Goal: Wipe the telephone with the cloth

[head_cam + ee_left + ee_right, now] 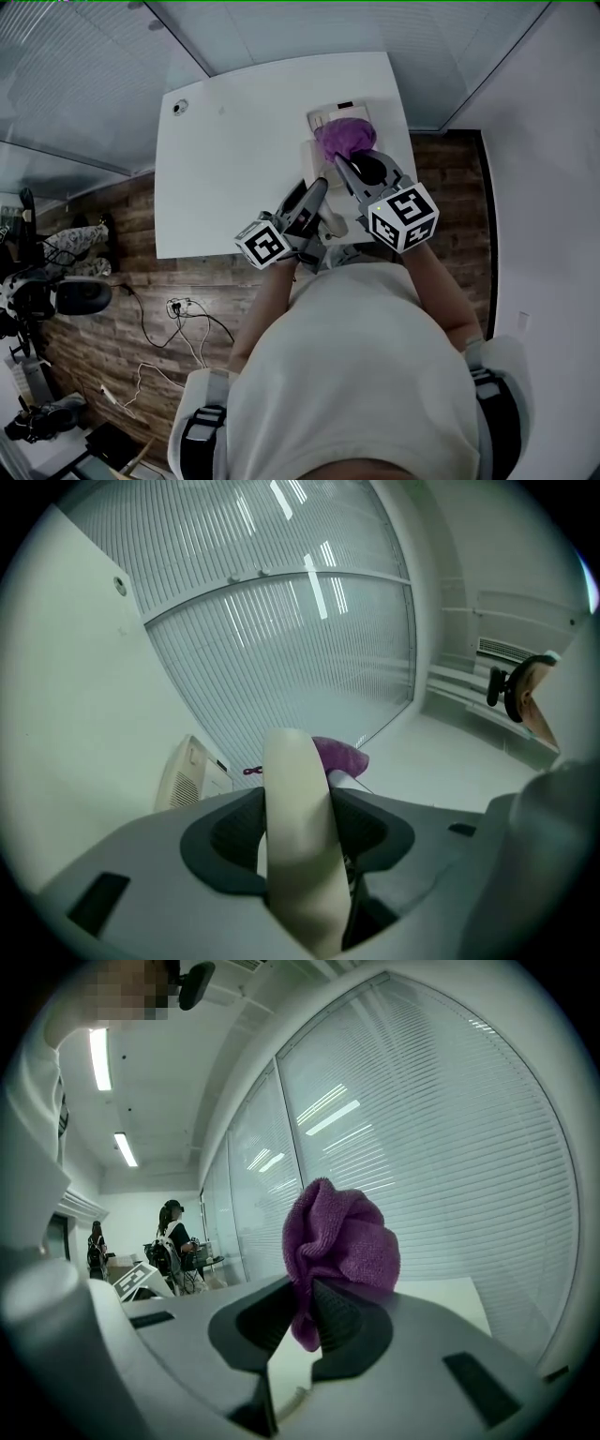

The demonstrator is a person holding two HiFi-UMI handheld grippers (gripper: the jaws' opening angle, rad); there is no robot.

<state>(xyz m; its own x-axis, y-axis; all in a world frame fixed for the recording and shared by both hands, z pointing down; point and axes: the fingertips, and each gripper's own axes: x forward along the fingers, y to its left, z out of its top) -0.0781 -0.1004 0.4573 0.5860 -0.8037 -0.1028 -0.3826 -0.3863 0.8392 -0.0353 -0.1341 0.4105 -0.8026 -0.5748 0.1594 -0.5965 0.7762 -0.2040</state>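
The head camera looks steeply down from above the person onto the white worktop, taking in its far and side edges and the floor beside it. The left gripper view sits low behind its jaws, facing nearly level toward the blinds, with the handset very close at centre. The right gripper view also faces blinds along its jaws. All three share the purple cloth; the head and left gripper views share the telephone base.
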